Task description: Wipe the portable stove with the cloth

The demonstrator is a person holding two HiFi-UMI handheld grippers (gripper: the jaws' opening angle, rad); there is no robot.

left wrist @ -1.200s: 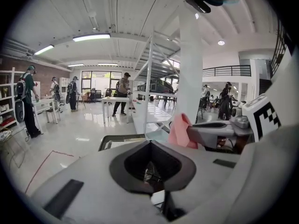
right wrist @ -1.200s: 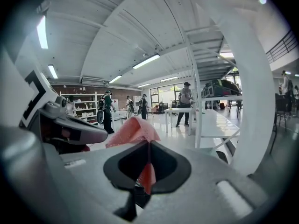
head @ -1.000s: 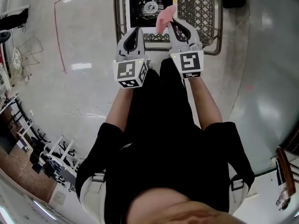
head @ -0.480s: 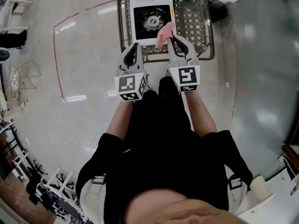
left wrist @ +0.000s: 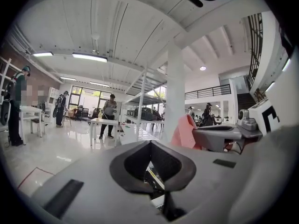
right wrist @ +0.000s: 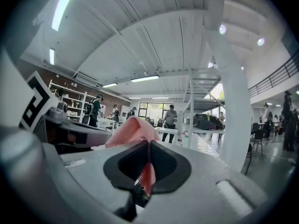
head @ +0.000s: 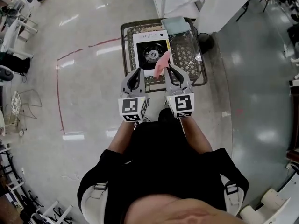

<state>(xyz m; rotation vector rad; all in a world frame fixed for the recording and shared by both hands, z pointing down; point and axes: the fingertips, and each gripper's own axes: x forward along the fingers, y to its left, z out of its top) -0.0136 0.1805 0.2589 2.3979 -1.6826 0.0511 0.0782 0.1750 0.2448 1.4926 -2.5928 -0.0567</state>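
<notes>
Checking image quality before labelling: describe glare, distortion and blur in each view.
Head view: strong fisheye bending; ceiling-light glare streaks on the glossy floor; portable stove sharp. Left gripper view: black round vignette, a mosaic patch at far left, near jaws soft. Right gripper view: same vignette; pink cloth clear between the jaws.

A mesh table (head: 185, 55) stands near a red floor line (head: 58, 92).

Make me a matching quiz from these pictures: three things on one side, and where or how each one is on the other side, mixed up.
Things:
1. cloth
2. left gripper
3. portable stove

States or places:
A. jaws together, nothing between them
B. sitting on the wire table
C. pinched in the right gripper

Pairs: 1-C, 2-A, 3-B
</notes>
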